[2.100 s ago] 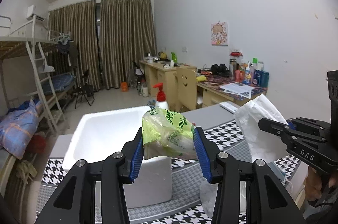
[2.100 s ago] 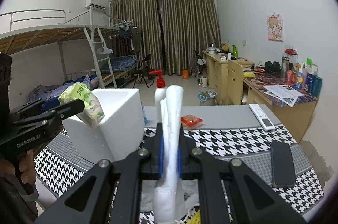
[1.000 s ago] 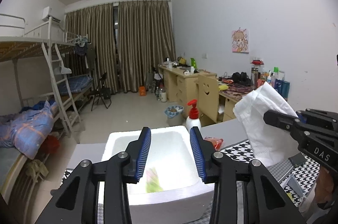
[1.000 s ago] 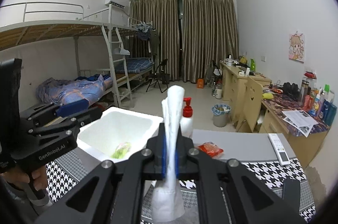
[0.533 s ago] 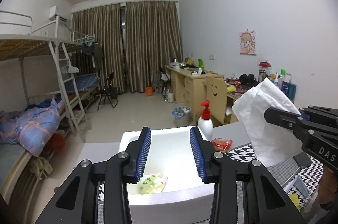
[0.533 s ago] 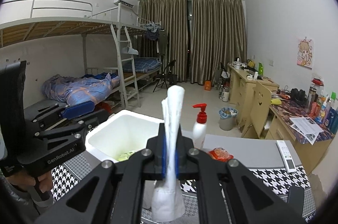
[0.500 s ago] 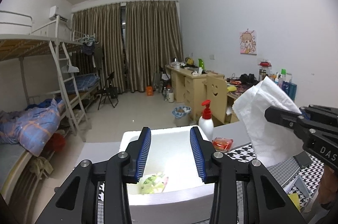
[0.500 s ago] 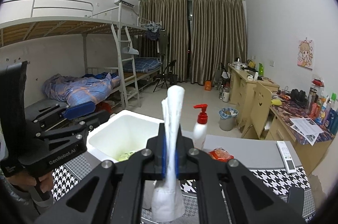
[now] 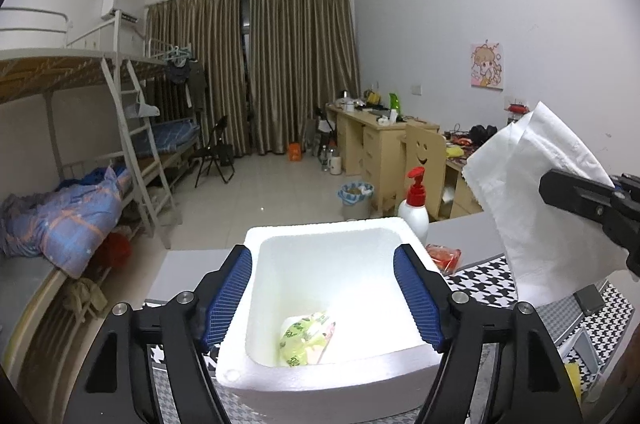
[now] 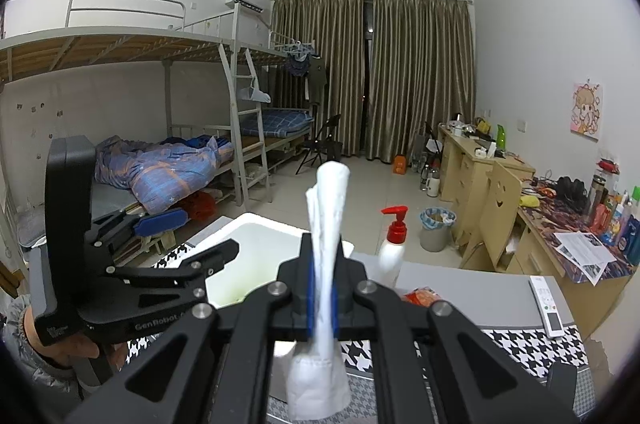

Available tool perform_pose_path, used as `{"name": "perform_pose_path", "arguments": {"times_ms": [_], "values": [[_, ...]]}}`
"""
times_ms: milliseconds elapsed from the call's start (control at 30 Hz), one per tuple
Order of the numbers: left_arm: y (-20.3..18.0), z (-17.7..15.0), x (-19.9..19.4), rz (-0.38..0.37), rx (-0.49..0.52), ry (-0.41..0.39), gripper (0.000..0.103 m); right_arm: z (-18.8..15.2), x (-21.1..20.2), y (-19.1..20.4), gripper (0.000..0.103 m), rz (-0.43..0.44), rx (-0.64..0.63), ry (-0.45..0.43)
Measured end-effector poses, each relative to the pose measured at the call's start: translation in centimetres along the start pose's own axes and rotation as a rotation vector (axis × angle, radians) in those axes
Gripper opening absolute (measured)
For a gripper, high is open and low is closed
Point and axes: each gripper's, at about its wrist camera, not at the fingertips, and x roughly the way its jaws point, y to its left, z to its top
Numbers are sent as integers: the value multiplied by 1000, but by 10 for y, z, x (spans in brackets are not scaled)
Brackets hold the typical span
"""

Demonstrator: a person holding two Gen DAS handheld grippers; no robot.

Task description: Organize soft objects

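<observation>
White tissue (image 10: 326,256) pinched upright in right claw (image 10: 323,298) beside foam box (image 9: 384,364), green packet (image 9: 306,338) already inside, left claw (image 9: 322,294) opening with nothing between its jaws above; likely to catch the rim and drape outside if released short.

A white foam box (image 9: 332,368) with a matt, grainy surface is seen on a cloth of black-and-white houndstooth weave (image 9: 480,278). A glossy, crinkled green plastic packet (image 9: 306,338) lies inside it. Soft, faintly embossed white tissue paper (image 10: 326,248) is pinched between ribbed blue pads (image 9: 414,298) set in matt black plastic fingers. The far desks (image 9: 376,144) are of pale, smooth wood.
</observation>
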Motion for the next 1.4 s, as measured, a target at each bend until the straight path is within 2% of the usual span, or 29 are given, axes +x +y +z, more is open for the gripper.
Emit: {"name": "perform_pose_path", "arguments": {"times_ms": [200,367,967,1400], "values": [[9,0,-5,22,-27,-27,98,2,8,5,9,14,-5,14],[16,-2,-11,33,-37,-44,102,5,16,10,9,29,-16,28],[47,-22,-29,99,-99,-56,102,6,43,28,9,78,-37,87],[58,-39,-38,130,-116,-56,102,-3,72,40,9,90,-63,174]]}}
